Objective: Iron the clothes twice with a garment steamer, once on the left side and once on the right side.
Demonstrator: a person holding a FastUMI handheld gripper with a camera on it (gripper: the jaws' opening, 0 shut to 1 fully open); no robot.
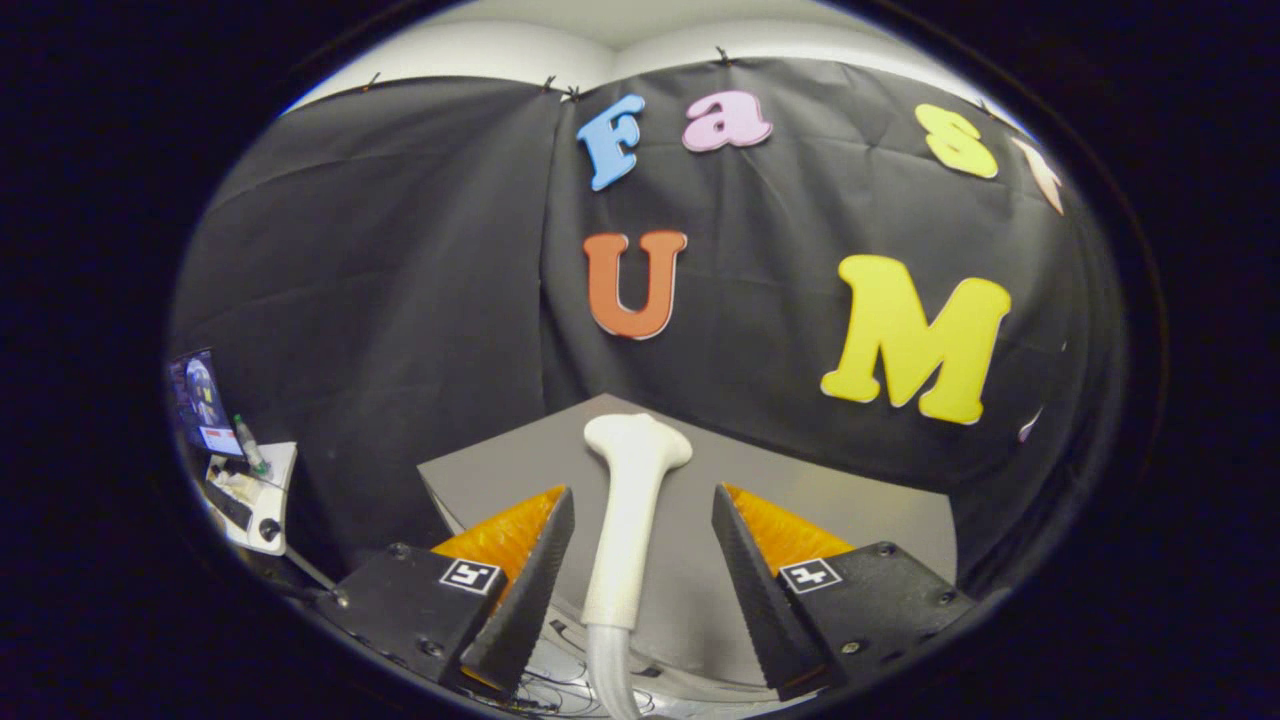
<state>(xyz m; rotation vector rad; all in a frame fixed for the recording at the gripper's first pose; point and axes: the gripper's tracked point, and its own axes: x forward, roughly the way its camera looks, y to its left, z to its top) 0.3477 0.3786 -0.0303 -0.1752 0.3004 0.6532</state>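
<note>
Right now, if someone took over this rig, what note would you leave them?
Tongs: open, one finger on each side of the steamer handle, neither pressing on it.
Garment steamer: white, lying on the grey table between the fingers, head pointing toward the booth wall, hose trailing back under the tongs.
Clothes: I can't place them from this view.
Done: nothing I can confirm.
Left: close on the handle, lift, then one pass on the left side and one on the right.
Side table with small items stands off to the left.

Steamer head (632, 500): smooth matt plastic, ribbed translucent hose (612, 680) below. Table (850, 500): flat matt board. Booth wall (400, 280): creased matt cloth. Gripper (640, 590) fingers (745, 580) apart beside steamer head, inner faces rough-textured.
</note>
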